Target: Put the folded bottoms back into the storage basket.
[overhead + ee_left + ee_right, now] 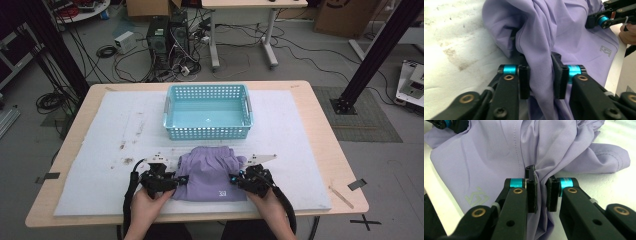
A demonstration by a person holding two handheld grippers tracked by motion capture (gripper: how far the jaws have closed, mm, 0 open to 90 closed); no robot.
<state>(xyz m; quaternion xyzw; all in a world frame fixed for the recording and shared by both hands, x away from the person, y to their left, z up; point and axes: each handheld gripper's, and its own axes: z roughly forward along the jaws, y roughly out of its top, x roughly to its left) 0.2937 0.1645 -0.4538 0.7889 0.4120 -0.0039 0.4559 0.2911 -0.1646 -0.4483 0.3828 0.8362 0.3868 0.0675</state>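
Observation:
A folded lilac garment (210,172) with a small pale logo lies on the white pad near the table's front edge. My left gripper (182,180) sits at the garment's left edge. In the left gripper view, the left gripper (541,77) is shut on a thick fold of the garment (574,37). My right gripper (235,177) is at the garment's right edge. In the right gripper view, the right gripper (541,192) pinches a bunched ridge of the garment (486,157). A hand holds each gripper from below.
A light blue perforated basket (207,89) stands just behind the garment, with nothing in it. The white pad (100,130) covers most of the wooden table and has brown stains at the left. Cables, computer cases and a desk stand on the floor beyond.

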